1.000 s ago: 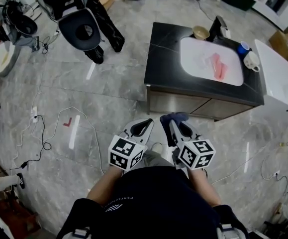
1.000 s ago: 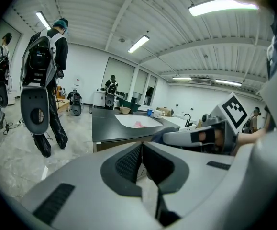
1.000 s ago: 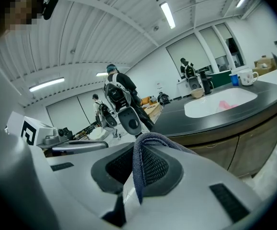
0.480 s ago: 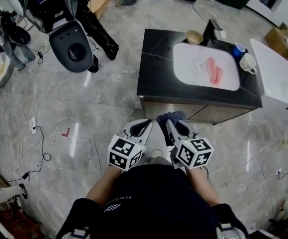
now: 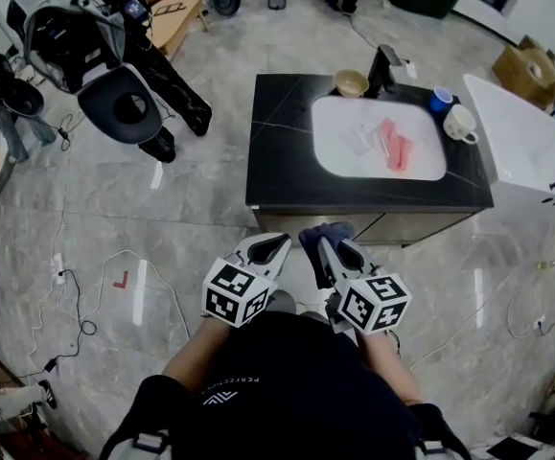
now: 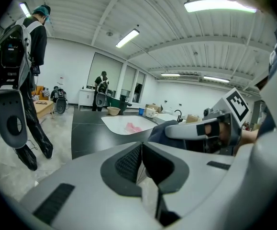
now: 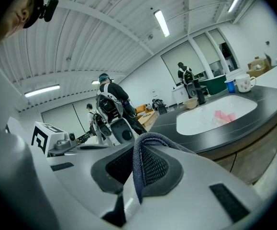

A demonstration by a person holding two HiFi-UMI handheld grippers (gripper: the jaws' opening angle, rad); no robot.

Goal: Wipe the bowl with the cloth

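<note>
A tan bowl (image 5: 352, 82) stands at the far edge of a black table (image 5: 287, 151), beside a white mat (image 5: 344, 151); it also shows small in the left gripper view (image 6: 113, 110) and the right gripper view (image 7: 192, 103). My right gripper (image 5: 321, 244) is shut on a dark blue cloth (image 5: 327, 230), held close to my body, short of the table's near edge. In its own view the cloth (image 7: 139, 145) hangs folded between the pads. My left gripper (image 5: 275, 247) sits beside it, shut with nothing in it (image 6: 140, 164).
Pink items (image 5: 393, 145) lie on the mat. A white mug (image 5: 459, 123) and a blue cup (image 5: 440, 99) stand at the table's right. A white counter (image 5: 521, 151) adjoins it. Cables (image 5: 76, 295) trail over the floor at left; people with equipment stand at the back left (image 5: 114, 65).
The table has drawn nearer and shifted left in the head view as the person walks toward it. Both grippers keep the same pose, the cloth still held.
</note>
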